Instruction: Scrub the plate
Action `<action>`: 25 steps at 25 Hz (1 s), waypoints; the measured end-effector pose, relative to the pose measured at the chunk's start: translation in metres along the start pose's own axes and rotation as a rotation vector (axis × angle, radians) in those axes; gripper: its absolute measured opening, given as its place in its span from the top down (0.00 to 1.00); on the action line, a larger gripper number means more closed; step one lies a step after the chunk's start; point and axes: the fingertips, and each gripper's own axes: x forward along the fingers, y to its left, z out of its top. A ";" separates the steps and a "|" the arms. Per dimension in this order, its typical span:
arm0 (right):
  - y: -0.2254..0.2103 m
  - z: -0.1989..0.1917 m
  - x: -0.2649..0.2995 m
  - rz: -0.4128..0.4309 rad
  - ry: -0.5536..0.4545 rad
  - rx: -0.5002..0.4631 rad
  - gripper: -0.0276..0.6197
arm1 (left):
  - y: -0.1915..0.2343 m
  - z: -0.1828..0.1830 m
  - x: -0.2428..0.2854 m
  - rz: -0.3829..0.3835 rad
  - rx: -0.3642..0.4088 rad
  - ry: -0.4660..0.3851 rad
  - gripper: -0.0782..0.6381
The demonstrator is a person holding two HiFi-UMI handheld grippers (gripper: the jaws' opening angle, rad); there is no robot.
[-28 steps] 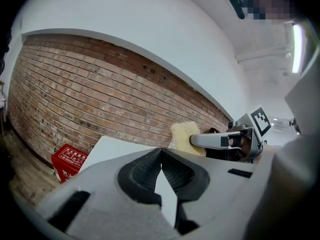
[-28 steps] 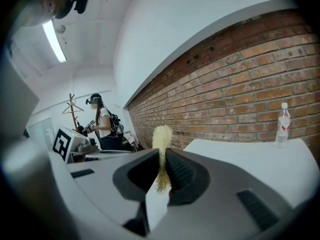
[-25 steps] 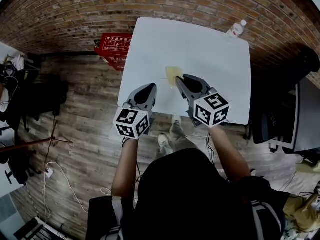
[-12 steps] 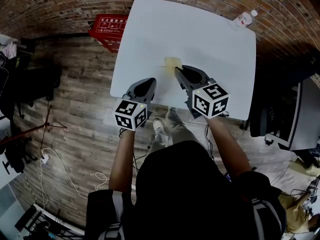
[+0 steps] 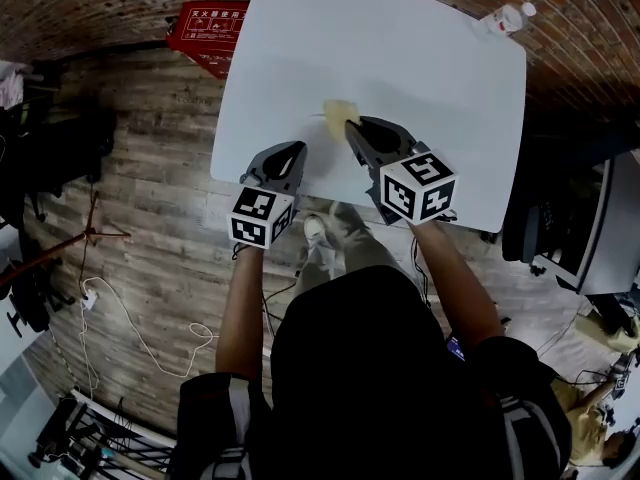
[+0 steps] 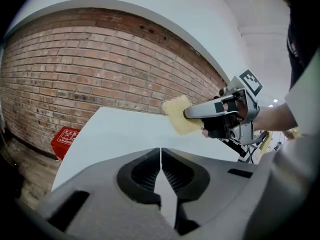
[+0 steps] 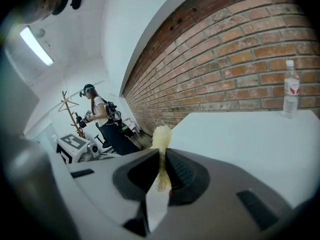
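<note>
Head view: the right hand-held gripper (image 5: 352, 128) pinches a yellow sponge (image 5: 337, 113) over the white tabletop (image 5: 400, 58).

The sponge is a thin, pale yellow pad with a coarse, porous face and soft, uneven edges. In the right gripper view it shows edge-on, squeezed flat between the jaws and spreading fuzzy past their tips. Whether it touches the tabletop cannot be told. The left hand-held gripper (image 5: 297, 148) has its jaws pressed together with nothing between them and sits just beside the right one, at the tabletop's near edge. From the left one, the sponge lies ahead and to the right. A clear bottle (image 5: 505, 18) stands at the far corner, well beyond the right one's tips.
</note>
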 end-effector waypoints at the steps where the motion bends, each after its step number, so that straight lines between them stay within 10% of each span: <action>1: -0.001 -0.003 0.002 0.002 0.009 0.001 0.89 | 0.002 -0.002 0.002 0.005 0.007 0.006 0.86; 16: -0.005 -0.029 0.022 0.012 0.042 0.061 0.89 | 0.003 -0.030 0.019 -0.070 0.092 0.052 0.86; 25: -0.006 -0.049 0.022 0.013 0.064 0.086 0.89 | -0.010 -0.051 0.039 -0.147 0.240 0.187 0.60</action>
